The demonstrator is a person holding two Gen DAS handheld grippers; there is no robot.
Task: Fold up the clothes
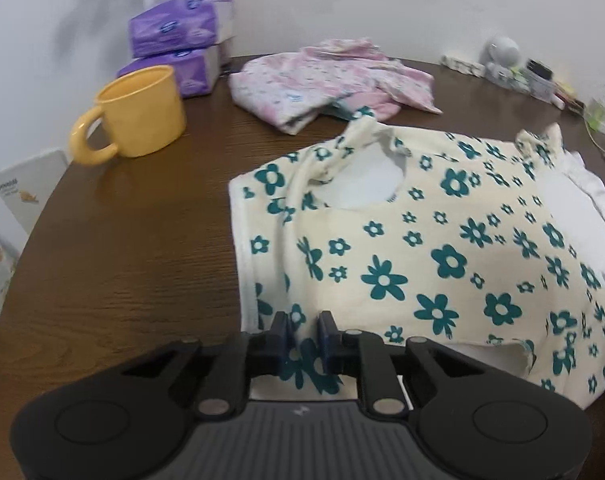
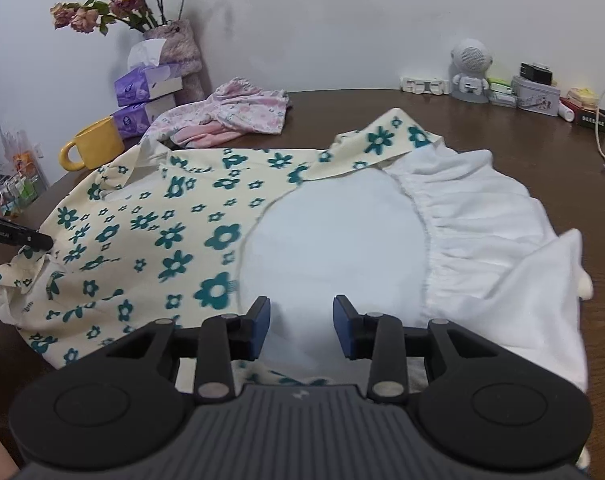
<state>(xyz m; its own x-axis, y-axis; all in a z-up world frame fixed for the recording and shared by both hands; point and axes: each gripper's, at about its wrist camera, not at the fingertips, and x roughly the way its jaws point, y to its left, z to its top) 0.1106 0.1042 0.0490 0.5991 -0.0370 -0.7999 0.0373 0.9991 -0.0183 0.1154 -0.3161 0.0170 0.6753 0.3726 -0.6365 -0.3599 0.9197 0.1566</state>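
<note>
The left hand-held gripper (image 1: 303,322) is hovering over the near edge of the floral top (image 1: 442,248), jaws slightly parted with cloth between them, not visibly pinched. The right hand-held gripper (image 2: 301,312) is standing spread above the top's white panel (image 2: 326,240). The garment is lying on the brown desk (image 1: 142,220); ahead-left are sitting a yellow mug (image 1: 138,112) and pink clothes (image 1: 322,84).

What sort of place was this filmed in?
Probably a home, at a brown wooden table: a yellow mug, purple tissue packs and a vase of dried roses by a white wall.
</note>
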